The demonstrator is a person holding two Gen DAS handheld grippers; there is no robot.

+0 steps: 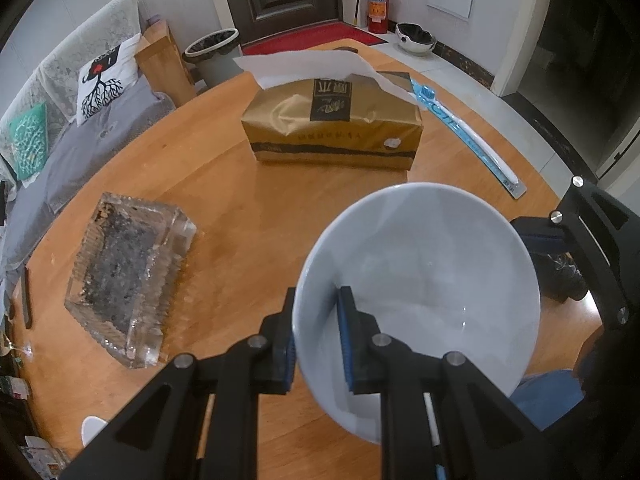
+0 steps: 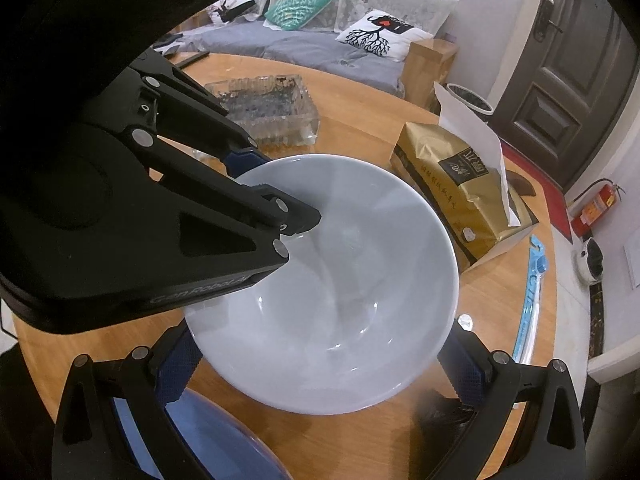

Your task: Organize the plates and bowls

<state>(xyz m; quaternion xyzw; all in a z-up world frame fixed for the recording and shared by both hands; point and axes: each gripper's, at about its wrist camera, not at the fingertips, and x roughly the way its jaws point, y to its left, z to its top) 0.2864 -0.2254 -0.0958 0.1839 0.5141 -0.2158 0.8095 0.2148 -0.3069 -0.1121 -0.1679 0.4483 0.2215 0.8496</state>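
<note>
Round wooden table [image 1: 208,168]; gold tissue pack [image 1: 336,128] at upper centre. White ceramic bowl [image 1: 424,280], lower right: rigid, glossy, breakable, best pinched at the rim. Left gripper [image 1: 316,340] clamps its rim; right gripper [image 2: 320,376] stands wide around it, not touching.

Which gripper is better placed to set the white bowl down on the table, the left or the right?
Probably the left. The left gripper is already shut on the rim of the white bowl, one finger inside and one outside. The right gripper stands open, its fingers on either side of the bowl without pressing it.
</note>
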